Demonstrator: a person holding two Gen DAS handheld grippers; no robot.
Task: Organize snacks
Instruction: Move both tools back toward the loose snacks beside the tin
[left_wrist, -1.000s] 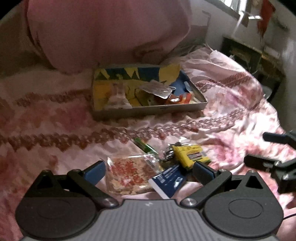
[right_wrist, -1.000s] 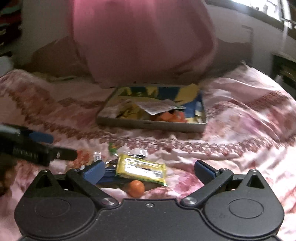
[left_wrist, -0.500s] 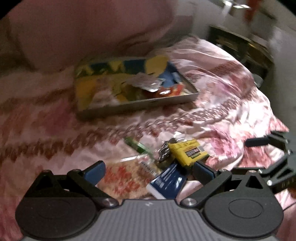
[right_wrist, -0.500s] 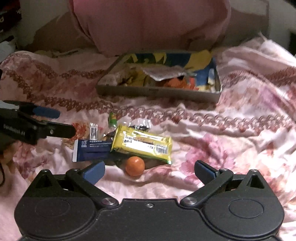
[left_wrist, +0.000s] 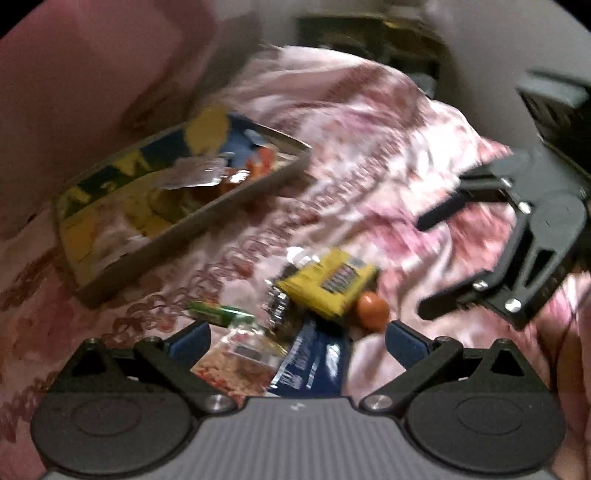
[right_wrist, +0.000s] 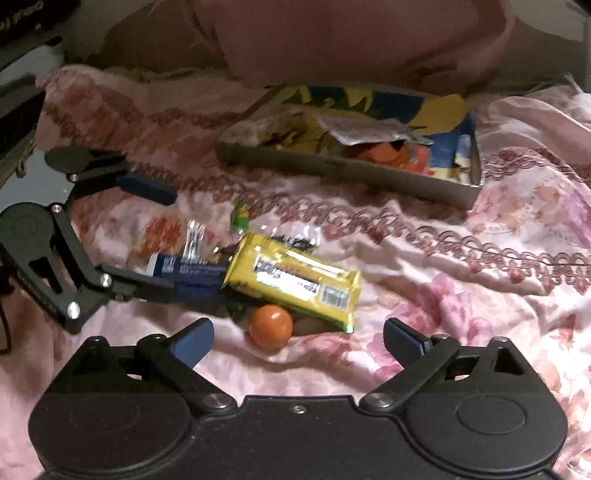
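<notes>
Right gripper (right_wrist: 298, 338) wide, jaws closing, nothing gripped; orange ball (right_wrist: 270, 326) just ahead between fingers: centre it, avoid yellow bar (right_wrist: 295, 280) beyond.

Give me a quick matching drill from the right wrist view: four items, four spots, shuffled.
Items:
1. orange ball
2. yellow snack bar
3. navy packet
4. green candy

Spots:
A. lying across one end of the navy packet
B. farthest of the loose pile toward the tray
C. nearest the camera, at the yellow bar's lower edge
D. beside the left tongs' lower finger

Pairs: 1-C, 2-A, 3-D, 4-B
</notes>
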